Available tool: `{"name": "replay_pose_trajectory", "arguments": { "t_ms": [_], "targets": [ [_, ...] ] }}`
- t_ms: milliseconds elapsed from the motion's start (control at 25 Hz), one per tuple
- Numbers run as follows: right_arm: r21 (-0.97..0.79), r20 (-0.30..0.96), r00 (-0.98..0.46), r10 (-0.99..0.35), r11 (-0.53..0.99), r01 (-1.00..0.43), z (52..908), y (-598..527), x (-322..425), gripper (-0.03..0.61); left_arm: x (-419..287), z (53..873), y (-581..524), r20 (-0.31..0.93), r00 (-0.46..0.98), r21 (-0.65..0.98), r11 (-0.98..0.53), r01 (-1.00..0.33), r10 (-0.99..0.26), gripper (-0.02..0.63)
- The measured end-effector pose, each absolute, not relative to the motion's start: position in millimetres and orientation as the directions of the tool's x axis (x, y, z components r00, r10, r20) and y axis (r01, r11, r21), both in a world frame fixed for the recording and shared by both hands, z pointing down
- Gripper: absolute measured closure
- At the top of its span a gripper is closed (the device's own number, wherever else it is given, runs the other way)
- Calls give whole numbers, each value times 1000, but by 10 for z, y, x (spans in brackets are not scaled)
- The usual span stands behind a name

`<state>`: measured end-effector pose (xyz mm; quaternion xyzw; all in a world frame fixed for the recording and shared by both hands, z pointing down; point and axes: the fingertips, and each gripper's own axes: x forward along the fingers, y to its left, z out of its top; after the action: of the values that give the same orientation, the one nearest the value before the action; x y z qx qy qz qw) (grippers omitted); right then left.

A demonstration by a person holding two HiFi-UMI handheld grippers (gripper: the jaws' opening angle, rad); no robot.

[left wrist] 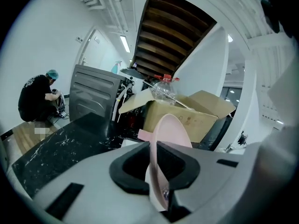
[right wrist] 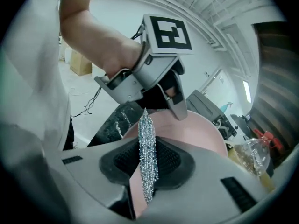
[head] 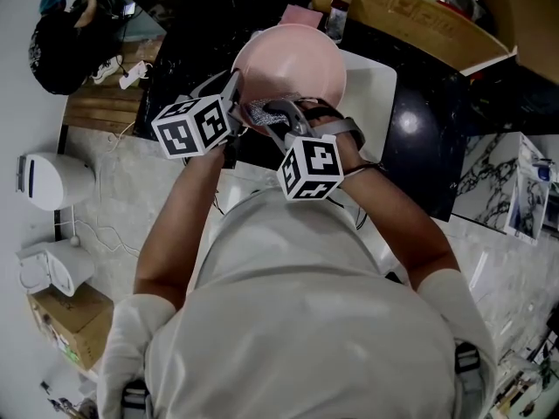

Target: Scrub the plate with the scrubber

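Seven items, largest first.

1. Counter: black marbled top. It lies ahead of the person and carries items 2 and 3.
2. Box: open brown cardboard at the counter's far edge. In the left gripper view a crumpled clear bottle with a red cap sits on top of it.
3. Board: white and flat on the counter, partly covered in the head view by the plate.
4. Plate: pink and round, held up off the counter and over the board. Its hollow face is turned toward the person. The left gripper view shows it edge-on and close to upright.
5. Left claw: clamped on the plate's rim, with one dark pad on each face. The plate hangs from this grip alone.
6. Right claw: closed on the scrubber. It sits just beside the left claw, at the plate's near edge.
7. Scrubber: a silver metallic mesh pad pinched thin between the right claw's pads. Its free end stands out in front of the plate's inner face. The views do not settle whether it touches the plate.
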<state>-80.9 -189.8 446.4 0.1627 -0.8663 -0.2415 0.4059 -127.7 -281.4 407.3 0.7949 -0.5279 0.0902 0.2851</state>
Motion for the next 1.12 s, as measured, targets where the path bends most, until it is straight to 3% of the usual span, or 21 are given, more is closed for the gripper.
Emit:
{"name": "replay_pose_trajectory", "arguments": {
  "t_ms": [160,320,560,760,1120],
  "targets": [
    [448,670,-642,-373,892,-51,4571,-1724,-794,500,-1335,4042,-2866,431,411,358,-266,-895,-803,575],
    [349,658,-672,-340,928,-128,4452,-1870,-666,500,-1384,4113,-2889,458,386,322,-256,-912,-801,584],
    [312,560,-692,-455,890,-332,3947,-2527,-359,500,-1392,4216,-2907,486,376,311,-246,-918,-789,597],
    [357,546,-605,-579,815,-457,3796,-3079,-91,500,-1331,4241,-2887,503,382,295,-262,-919,-775,597],
    [311,649,-593,-477,877,-365,4202,-2889,-292,500,-1250,4279,-2826,526,403,297,-282,-912,-749,586]
  ]
}}
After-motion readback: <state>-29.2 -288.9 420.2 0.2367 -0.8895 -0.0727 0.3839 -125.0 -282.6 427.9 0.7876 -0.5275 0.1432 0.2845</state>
